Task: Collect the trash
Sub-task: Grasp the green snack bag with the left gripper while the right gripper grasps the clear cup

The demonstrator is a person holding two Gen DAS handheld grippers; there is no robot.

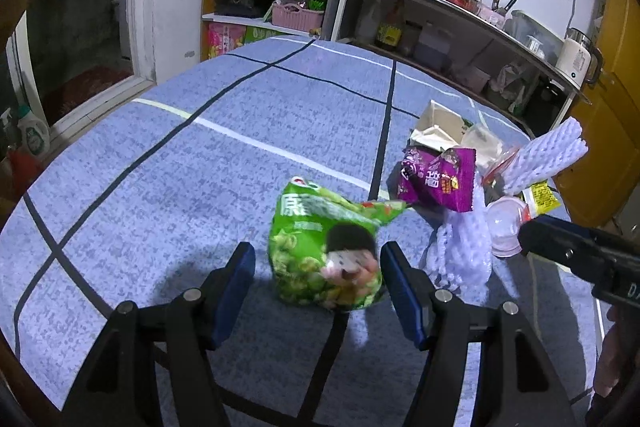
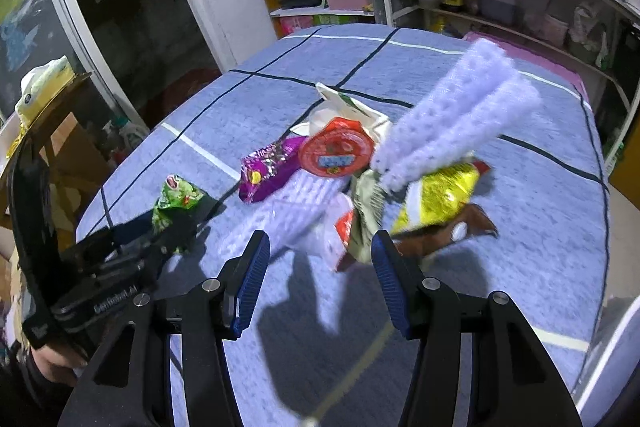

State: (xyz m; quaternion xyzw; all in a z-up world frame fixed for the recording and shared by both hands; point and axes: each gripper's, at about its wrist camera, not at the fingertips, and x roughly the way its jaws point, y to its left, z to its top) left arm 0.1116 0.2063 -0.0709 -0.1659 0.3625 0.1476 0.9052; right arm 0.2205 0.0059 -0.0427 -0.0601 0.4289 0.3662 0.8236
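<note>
Left wrist view looks down on the blue checked tablecloth (image 1: 200, 155), with the left gripper (image 1: 318, 279) hovering low over the green snack bag (image 1: 324, 247). Its jaws stand apart on either side of the bag's lower half; the right pad lies just beside the bag's edge, the left pad clear of it with bare cloth between, so nothing is clamped. Left of the green bag the cloth is open all the way to the table's curved edge. To the bag's right lies the trash pile: a purple wrapper (image 1: 438, 179), white foam netting (image 1: 460, 255), a clear plastic cup (image 1: 506, 227) and an opened carton (image 1: 438, 127).

Right wrist view shows the right gripper (image 2: 320, 279) with jaws apart and empty, poised above the near side of the pile, where the foam netting (image 2: 304, 211) and a yellow foil bag (image 2: 440, 199) lie, blurred. A red round lid (image 2: 336, 151) sits further back on the pile. Right of the pile, and on its near side, the cloth is open to the table's right edge. The green bag (image 2: 176, 199) lies apart to the pile's left.
</note>
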